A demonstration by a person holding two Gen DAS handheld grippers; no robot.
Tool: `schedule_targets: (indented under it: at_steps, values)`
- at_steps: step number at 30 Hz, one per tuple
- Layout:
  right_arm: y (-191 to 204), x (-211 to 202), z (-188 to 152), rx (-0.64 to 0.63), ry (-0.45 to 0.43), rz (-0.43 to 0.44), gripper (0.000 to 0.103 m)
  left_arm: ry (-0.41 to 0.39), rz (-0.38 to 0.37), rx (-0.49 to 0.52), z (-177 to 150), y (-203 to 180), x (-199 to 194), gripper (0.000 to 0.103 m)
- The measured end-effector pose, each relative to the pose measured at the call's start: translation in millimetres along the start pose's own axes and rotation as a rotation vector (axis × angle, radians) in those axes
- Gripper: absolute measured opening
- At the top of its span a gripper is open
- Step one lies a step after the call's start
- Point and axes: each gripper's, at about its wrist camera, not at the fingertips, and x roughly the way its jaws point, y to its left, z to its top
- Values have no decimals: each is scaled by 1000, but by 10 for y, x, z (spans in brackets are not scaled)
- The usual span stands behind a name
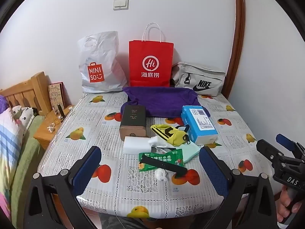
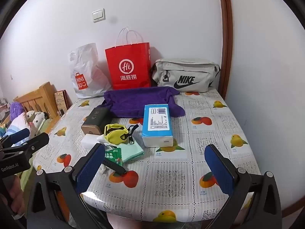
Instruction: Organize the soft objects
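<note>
On the table (image 1: pixel 57 133), L to R: white plastic bag (image 1: pixel 99 63), red paper bag (image 1: pixel 150 64), grey Nike bag (image 1: pixel 200 80) are standing at the back w/ purple towel (image 1: pixel 162 101) lying in front. Left gripper (image 1: pixel 150 169) and right gripper (image 2: pixel 158 169) are both hovering spread wide, holding nothing. Only left view is showing the white block (image 1: pixel 135 145) fully; right view is hiding most of it behind the yellow pouch (image 2: pixel 114 135).

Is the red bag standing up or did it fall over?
Standing up. The red bag sits upright against the wall, its white handles pointing up, between the white plastic bag and grey Nike bag.
</note>
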Motion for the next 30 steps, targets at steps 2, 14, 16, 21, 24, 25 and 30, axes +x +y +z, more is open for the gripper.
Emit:
schedule_targets:
  at_steps: [2,14,16,21,24,25,30]
  values:
    - [-15,-6,-2,-3,-3,-5,103,1,20,45,3,-36,2,103]
    - [71,-100,-28,-16,-15,5,103,13,5,14,-4,-41,-50,103]
    - [85,-110,-26,-21,-16,5,103,11,-1,9,9,17,-45,103]
    - [87,-127,-28,-19,-19,10,103,11,-1,7,5,28,-41,103]
    - [81,-124,-37,-19,-19,11,103,15,2,1,14,72,-40,103]
    - [83,-126,-41,-18,-20,11,103,15,1,1,15,78,-41,103]
    - [87,-127,-34,-20,-20,10,103,14,2,3,11,70,-37,103]
